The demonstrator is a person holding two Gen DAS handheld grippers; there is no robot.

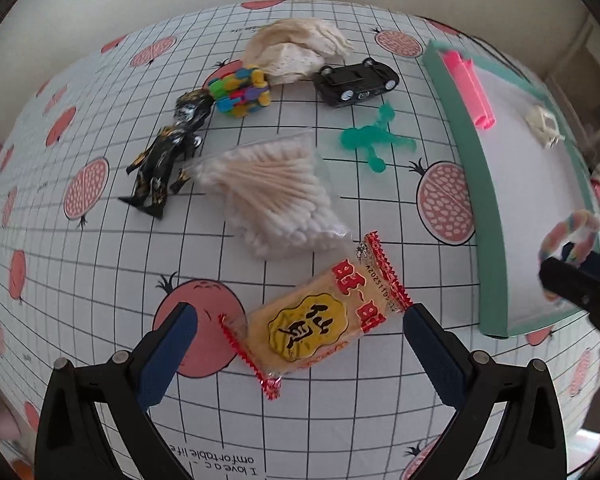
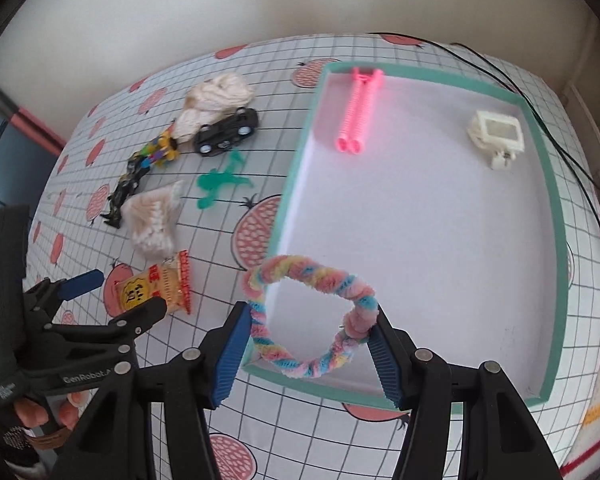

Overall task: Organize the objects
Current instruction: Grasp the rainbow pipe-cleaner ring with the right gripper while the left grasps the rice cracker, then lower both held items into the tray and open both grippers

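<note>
My right gripper (image 2: pixel 308 360) is shut on a pastel twisted fuzzy ring (image 2: pixel 312 320), held by its two sides over the near left corner of the green-rimmed white tray (image 2: pixel 296 160). In the left wrist view the same ring (image 1: pixel 568 232) shows at the right edge over the tray rim (image 1: pixel 480 160). My left gripper (image 1: pixel 300 344) stands open, its fingers on either side of a yellow and red snack packet (image 1: pixel 320 320) lying on the cloth, without touching it. From the right wrist camera, the left gripper (image 2: pixel 120 296) straddles the packet (image 2: pixel 156 288).
The tray holds a pink clip (image 2: pixel 358 112) and a white toy (image 2: pixel 496 132). On the cloth lie a bag of cotton swabs (image 1: pixel 276 196), a black figure (image 1: pixel 168 156), a colourful block toy (image 1: pixel 242 90), a cream rag (image 1: pixel 300 50), a black car (image 1: pixel 356 82) and a green figure (image 1: pixel 374 140). A black cable (image 2: pixel 580 160) runs past the tray's right side.
</note>
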